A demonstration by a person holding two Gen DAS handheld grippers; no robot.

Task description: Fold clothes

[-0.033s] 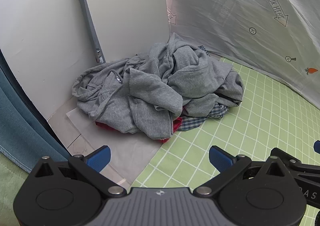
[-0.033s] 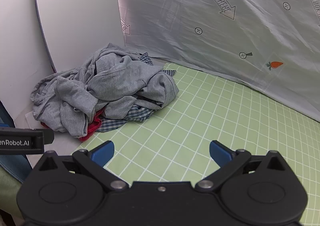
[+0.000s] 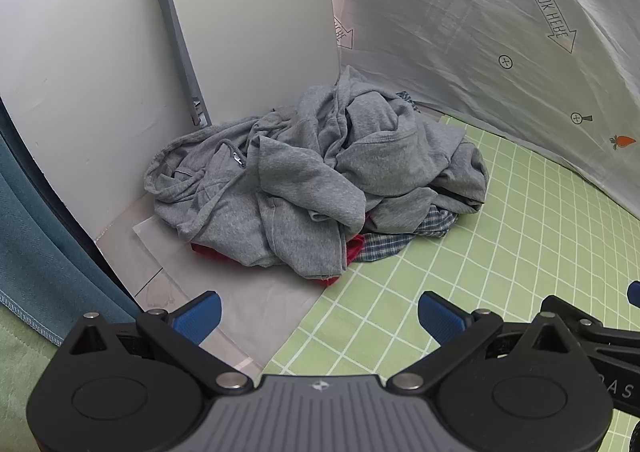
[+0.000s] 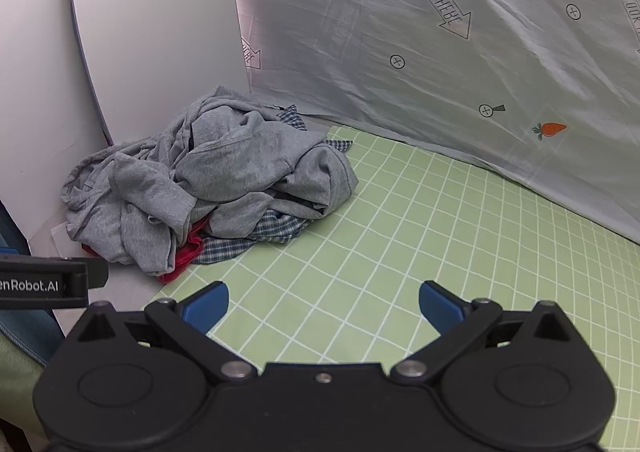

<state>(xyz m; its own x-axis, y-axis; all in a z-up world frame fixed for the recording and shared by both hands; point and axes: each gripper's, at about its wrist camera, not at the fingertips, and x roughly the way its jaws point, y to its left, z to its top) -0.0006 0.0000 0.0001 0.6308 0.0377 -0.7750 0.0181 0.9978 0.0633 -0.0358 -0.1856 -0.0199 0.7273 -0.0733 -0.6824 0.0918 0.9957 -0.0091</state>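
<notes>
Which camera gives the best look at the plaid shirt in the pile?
The right wrist view. There the plaid shirt shows along the pile's front edge and again behind it, by the grey hoodie. The left wrist view shows only a smaller patch of it under the hoodie.

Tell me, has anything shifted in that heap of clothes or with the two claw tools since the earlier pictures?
Nothing visibly changed. The grey hoodie lies crumpled on top of the red garment and the checked shirt as before, and the left gripper and right gripper hang wide open, short of the pile, holding nothing.
</notes>
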